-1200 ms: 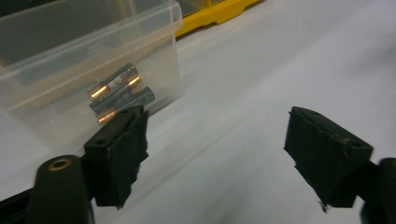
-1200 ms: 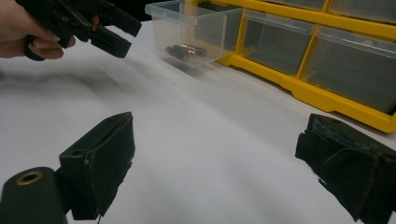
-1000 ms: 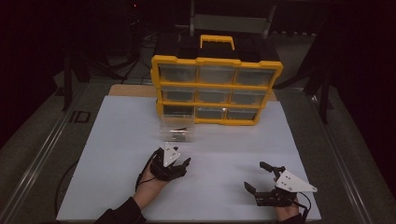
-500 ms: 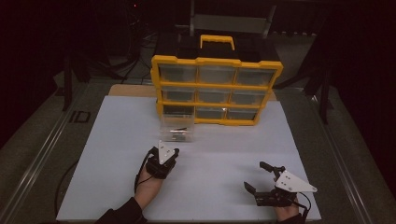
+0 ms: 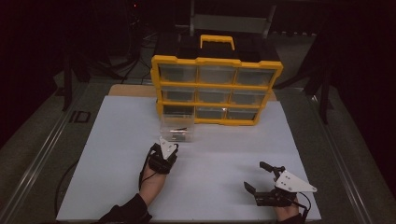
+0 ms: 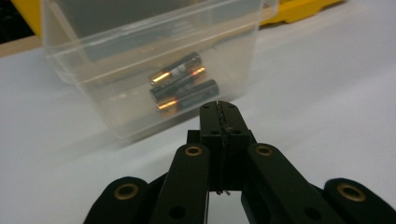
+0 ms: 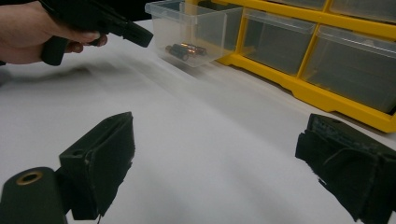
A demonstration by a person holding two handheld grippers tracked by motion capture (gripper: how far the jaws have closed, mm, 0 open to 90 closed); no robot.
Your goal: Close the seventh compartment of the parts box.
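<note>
With my left hand-held gripper pressed together on nothing just short of the bin of batteries near the counter's far edge, and the right spread apart, a careless nudge could shove the bin askew.

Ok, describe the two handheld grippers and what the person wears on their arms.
Both are black, two-jawed tools. The left gripper carries a pale grey three-cornered plate on top and trails a thin black cable beside a dark sleeve. Its linkage bars show brass-coloured rivets. The right gripper bears a similar plate with small dark holes, and its jaw pads look worn and frayed.
</note>
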